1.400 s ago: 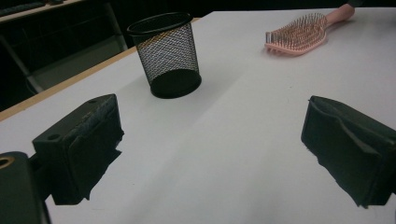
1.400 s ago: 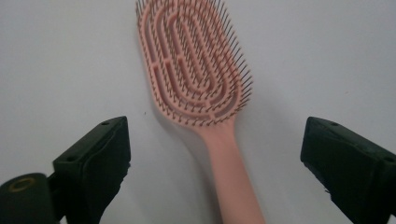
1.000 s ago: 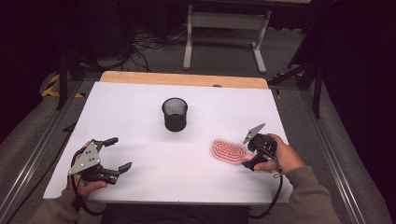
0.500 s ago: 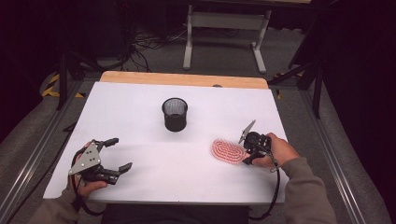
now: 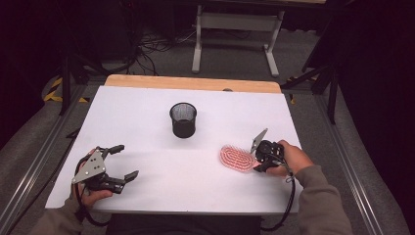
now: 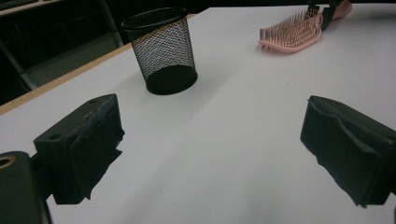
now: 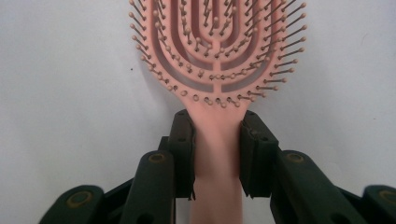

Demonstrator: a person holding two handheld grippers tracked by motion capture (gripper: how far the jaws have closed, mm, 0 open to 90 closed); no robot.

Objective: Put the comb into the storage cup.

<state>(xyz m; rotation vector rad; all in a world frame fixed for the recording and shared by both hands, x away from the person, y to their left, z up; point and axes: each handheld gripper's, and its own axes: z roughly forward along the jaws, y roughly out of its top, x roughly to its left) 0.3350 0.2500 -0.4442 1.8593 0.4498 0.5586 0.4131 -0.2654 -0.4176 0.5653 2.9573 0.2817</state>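
The right gripper (image 7: pixel 217 156) fingers are pinching the hairbrush (image 7: pixel 217 56) handle; transfer to the mesh cup (image 5: pixel 183 119) at 10 o'clock is pending, left gripper (image 5: pixel 119 161) fingers spread.

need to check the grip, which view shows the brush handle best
The right gripper view: the handle sits close up between the right hand-held gripper's jaws. In the high view the brush is small; the left gripper view shows its bristles far off.

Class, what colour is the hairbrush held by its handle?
Pink, the hairbrush seen best in the right gripper view, its handle between the right gripper jaws.
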